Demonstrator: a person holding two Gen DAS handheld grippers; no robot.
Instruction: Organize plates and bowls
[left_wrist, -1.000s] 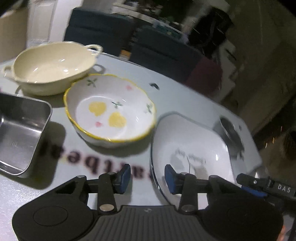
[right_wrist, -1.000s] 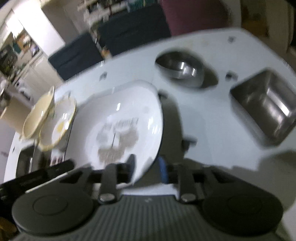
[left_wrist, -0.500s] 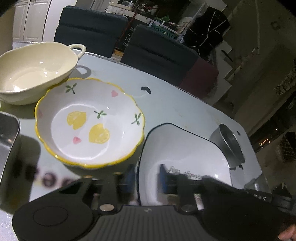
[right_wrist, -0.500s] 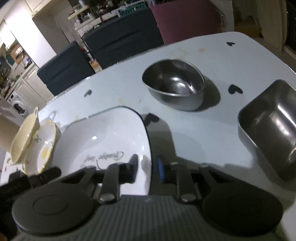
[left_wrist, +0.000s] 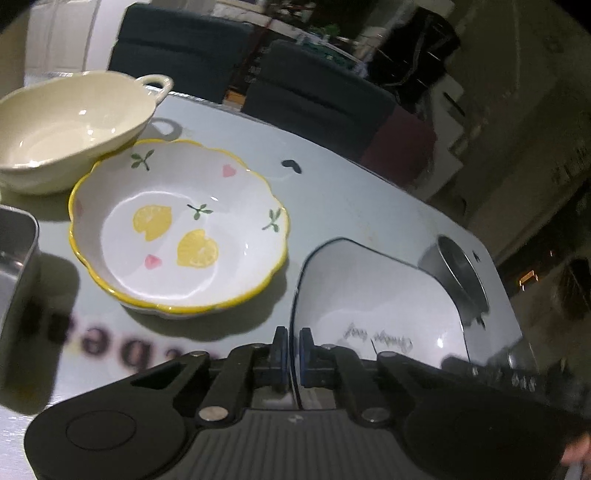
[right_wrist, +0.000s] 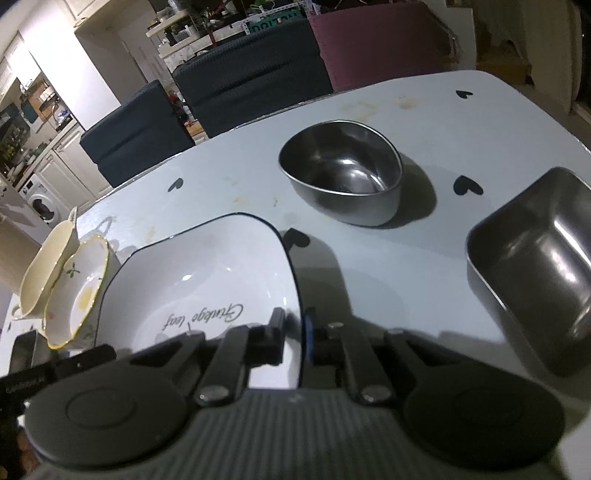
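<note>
White square plate (right_wrist: 207, 280) (dark-rimmed, cursive lettering); both rims gripper-pinched

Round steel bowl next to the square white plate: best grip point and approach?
Pinch the thin upright rim of the round steel bowl, one jaw inside and one outside, coming from above on its near side. It sits open side up with smooth curved walls, so a hold on the body would probably slip.

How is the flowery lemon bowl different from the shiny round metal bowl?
The lemon bowl is white with a wavy yellow rim and painted lemons, hearts and leaves; the round metal bowl is plain shiny steel with a smooth rim. The lemon bowl looks wide and shallow; the metal bowl looks deeper with steeper sides. The lemon bowl sits right beside a cream bowl; the metal bowl stands apart. Both are empty, upright and rest on the table.
</note>
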